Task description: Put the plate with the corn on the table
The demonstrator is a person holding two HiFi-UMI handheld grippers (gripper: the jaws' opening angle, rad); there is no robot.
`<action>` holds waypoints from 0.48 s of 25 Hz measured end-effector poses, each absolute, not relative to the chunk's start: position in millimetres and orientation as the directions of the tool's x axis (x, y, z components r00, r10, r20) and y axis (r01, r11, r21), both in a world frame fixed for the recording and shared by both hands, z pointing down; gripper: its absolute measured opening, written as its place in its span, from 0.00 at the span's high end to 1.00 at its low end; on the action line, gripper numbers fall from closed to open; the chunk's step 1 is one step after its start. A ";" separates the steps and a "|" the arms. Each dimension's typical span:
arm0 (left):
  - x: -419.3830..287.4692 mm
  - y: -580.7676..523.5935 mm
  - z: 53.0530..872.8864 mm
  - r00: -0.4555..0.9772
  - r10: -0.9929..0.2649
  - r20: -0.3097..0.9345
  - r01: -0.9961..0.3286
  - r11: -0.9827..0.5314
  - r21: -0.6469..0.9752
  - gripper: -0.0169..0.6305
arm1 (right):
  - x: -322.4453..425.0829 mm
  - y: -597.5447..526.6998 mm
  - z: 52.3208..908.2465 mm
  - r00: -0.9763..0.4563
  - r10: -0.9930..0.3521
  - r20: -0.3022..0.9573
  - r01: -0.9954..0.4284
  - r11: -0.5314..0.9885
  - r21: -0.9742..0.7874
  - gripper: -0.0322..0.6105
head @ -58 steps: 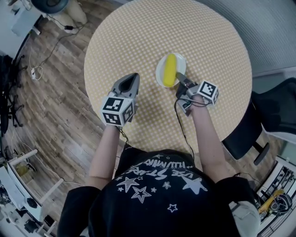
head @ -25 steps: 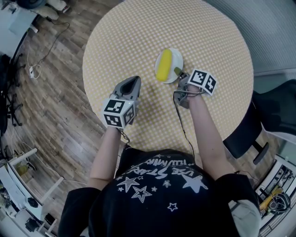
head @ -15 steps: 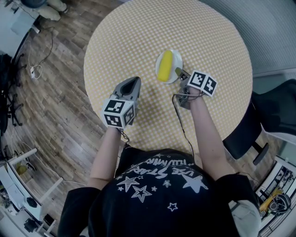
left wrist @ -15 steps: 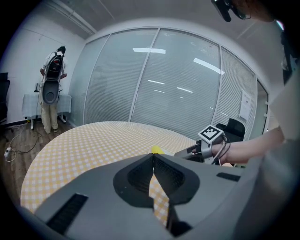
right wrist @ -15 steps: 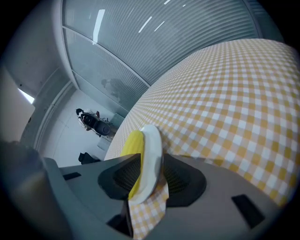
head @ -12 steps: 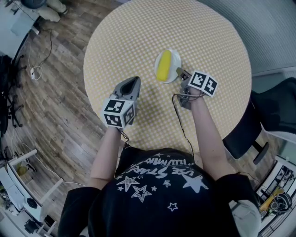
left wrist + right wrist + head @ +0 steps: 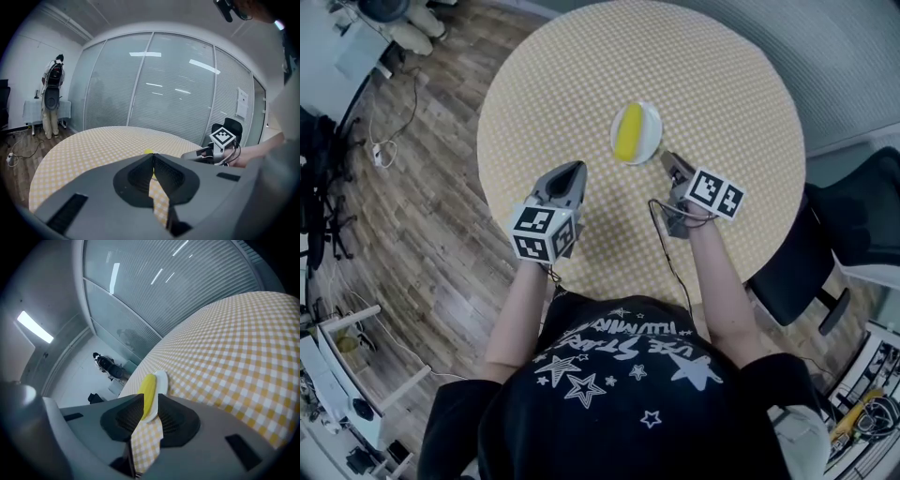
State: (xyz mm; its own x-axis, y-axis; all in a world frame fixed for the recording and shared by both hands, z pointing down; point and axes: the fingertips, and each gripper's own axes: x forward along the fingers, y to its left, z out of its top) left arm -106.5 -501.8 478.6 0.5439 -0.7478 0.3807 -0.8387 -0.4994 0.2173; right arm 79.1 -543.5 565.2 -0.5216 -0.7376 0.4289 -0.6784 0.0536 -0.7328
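Pulling back from the dish, the right gripper [image 7: 668, 160] is now standing just clear of the white round plate [image 7: 653, 130], whose rim it was pinching a moment ago. The plate is no longer lifted. It is lying flat near the middle of the round table covered in yellow-and-white checked cloth [image 7: 572, 84], with the yellow corn cob [image 7: 628, 133] lying along it and pointing roughly from the near edge toward the far edge.

In the right gripper view the right gripper [image 7: 150, 398] is showing its two dark jaws spread a little, with bare checked cloth [image 7: 234, 357] in the gap. The plate [image 7: 162, 379] and the corn cob [image 7: 148, 391] are sitting just beyond the tips, not between them.

The left gripper [image 7: 572, 170] is hovering over the cloth on the near-left side of the plate, well apart from it and pointing toward the far edge. In the left gripper view the left gripper [image 7: 153, 155] is keeping its jaws pressed together at the tips and is pinching nothing. A small patch of the yellow cob [image 7: 148, 151] is peeking over those tips, and the right gripper [image 7: 194, 153] is reaching in from the right with its marker cube behind it.

Both forearms are stretching over the near edge of the table. A black office chair [image 7: 853, 211] is standing beyond the table's right edge.
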 end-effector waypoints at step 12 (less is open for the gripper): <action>-79.0 -448.0 441.3 0.492 -0.812 0.313 -0.870 -0.461 0.173 0.96 | 68.0 -495.3 483.4 -0.667 -0.685 0.294 -0.697 0.433 -0.572 0.88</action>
State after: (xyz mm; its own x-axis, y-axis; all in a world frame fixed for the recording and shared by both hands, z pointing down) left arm -79.0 -448.0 441.3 0.4924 -0.8123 0.3127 -0.8704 -0.4610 0.1731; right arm 68.0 -495.3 483.4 -0.6667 -0.6847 0.2943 -0.6968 0.4327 -0.5720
